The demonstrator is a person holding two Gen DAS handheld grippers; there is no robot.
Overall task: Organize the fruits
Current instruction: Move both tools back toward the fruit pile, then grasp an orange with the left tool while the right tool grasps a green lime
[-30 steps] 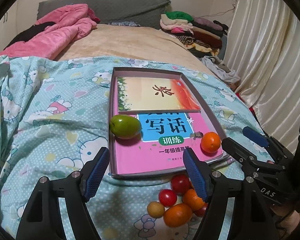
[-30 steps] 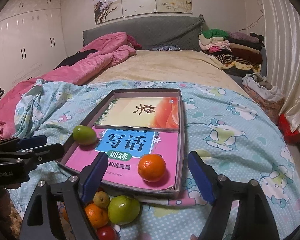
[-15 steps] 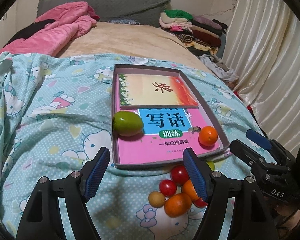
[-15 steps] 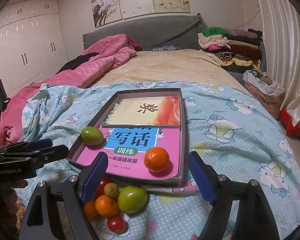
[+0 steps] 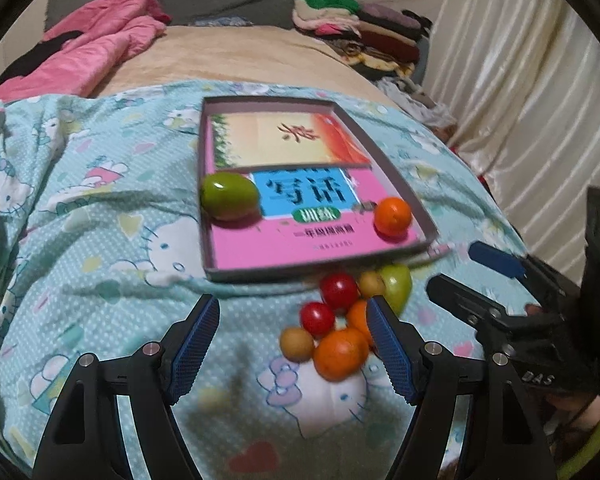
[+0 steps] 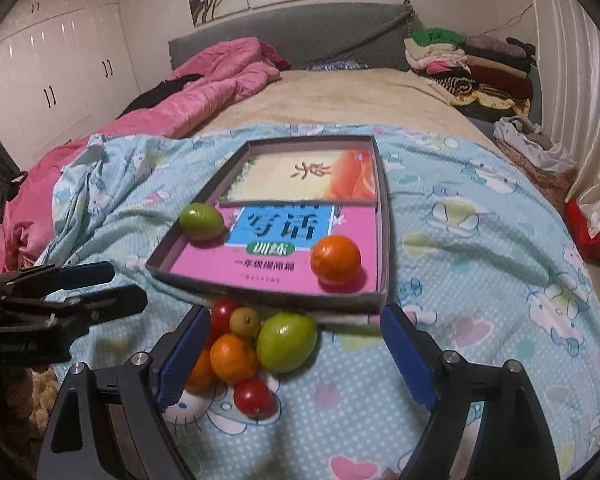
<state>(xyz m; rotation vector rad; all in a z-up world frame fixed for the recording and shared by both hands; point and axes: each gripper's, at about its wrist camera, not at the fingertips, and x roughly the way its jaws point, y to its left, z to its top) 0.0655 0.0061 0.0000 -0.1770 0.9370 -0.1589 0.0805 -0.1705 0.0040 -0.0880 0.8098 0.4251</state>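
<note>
Both grippers hover with jaws wide, holding nothing. Tray [image 6: 384, 240] already has a green fruit [image 6: 202, 222] at 10 o'clock and an orange [image 6: 335, 259] at 4. Loose pile [image 6: 256, 344] sits just below the tray's near edge. Right gripper [image 6: 296, 360] is best placed: take the big green one [image 6: 286, 342] first (it touches its neighbours, so close gently). Left gripper [image 5: 292, 344] waits.

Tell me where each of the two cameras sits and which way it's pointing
Left wrist: on the left gripper, open, looking up the bed at the box lid; the right gripper shows at right.
Right wrist: on the right gripper, open, facing the same lid; the left gripper shows at left.
Shared: the lid, its orange, and the fruit pile.
</note>
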